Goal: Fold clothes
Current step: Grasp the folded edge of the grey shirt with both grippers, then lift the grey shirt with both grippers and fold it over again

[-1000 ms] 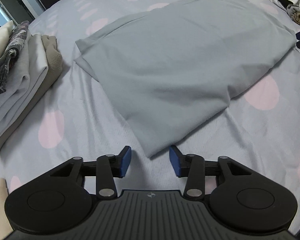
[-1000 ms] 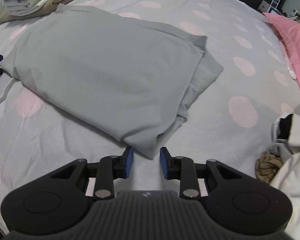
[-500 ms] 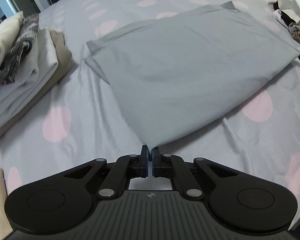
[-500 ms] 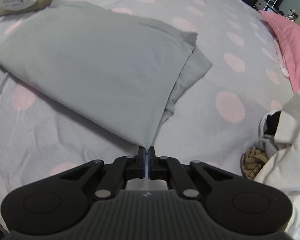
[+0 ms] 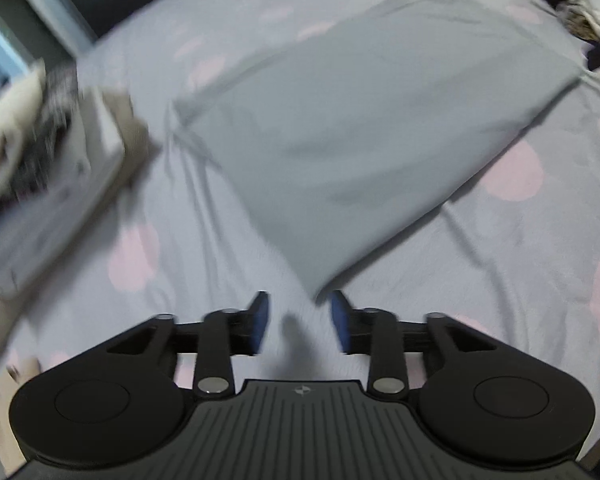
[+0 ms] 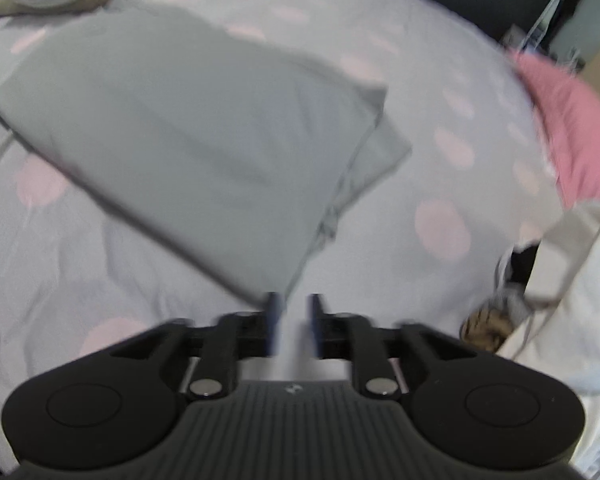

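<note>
Shirt (image 5: 364,120), grey, lies folded flat on the bed (image 5: 204,240), long axis running between the grippers; left gripper (image 5: 299,320) spread, a shirt corner just ahead of it; right gripper (image 6: 294,322) parted, the other near corner just ahead; both equally near.

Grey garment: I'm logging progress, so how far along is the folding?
Done: a folded stack sits beside the grey garment, itself already folded flat. In hand: nothing; left gripper and right gripper are open at its near corners. Left: its remaining folds, plus the unfolded pile.
</note>
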The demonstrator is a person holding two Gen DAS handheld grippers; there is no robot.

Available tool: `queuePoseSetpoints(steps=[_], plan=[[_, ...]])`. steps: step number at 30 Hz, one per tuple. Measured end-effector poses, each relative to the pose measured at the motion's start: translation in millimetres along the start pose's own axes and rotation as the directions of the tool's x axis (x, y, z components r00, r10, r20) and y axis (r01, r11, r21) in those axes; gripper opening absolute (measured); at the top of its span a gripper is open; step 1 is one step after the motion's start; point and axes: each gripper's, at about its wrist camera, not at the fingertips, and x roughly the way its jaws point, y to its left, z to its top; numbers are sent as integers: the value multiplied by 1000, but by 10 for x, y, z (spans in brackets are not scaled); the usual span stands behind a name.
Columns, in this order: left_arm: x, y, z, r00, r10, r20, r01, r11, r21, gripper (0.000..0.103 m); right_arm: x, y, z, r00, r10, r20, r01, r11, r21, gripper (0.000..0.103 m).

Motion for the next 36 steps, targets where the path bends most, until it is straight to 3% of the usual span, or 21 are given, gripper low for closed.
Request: queuePoseSetpoints(steps=[3,6,11,16,18,24,26,29,30,32,34,36], plan=[[-78,-213,13,996,58,73,-65,993,95,53,-83,94,-3,989,12,145,0,997,-78,58],[-22,-451,39,988,107,114,-130,967,218,56,-86,207,-18,985,20,174,8,986,-164,66],[155,-683,29,976,163,145,-206,909,363,56,30,499,-135,991,-1,130,50,925,-376,66],[312,-719,-10,970,206,131,-242,881,407,56,134,678,-212,988,-70,134,131,839,-528,65],[343,-745,-43,967,217,136,-254,870,422,56,205,720,-218,983,-120,139,179,803,-569,64],[433,-788,-60,953,252,168,-302,837,457,56,371,790,-230,979,-142,146,203,742,-640,57],[464,-799,-39,946,267,184,-323,826,462,50,415,813,-239,971,-161,175,237,711,-662,56],[484,-809,18,944,273,185,-329,829,452,30,486,839,-239,962,-184,203,274,674,-686,41],[485,-808,31,946,265,185,-322,831,453,20,509,852,-248,959,-190,211,284,657,-698,32],[477,-805,53,950,251,188,-310,836,453,12,538,862,-260,955,-199,219,296,635,-713,14],[439,-775,71,951,241,196,-305,845,439,6,502,841,-221,953,-203,227,304,647,-699,9],[372,-726,99,950,230,209,-299,861,412,4,435,768,-126,952,-200,234,306,684,-662,8]])
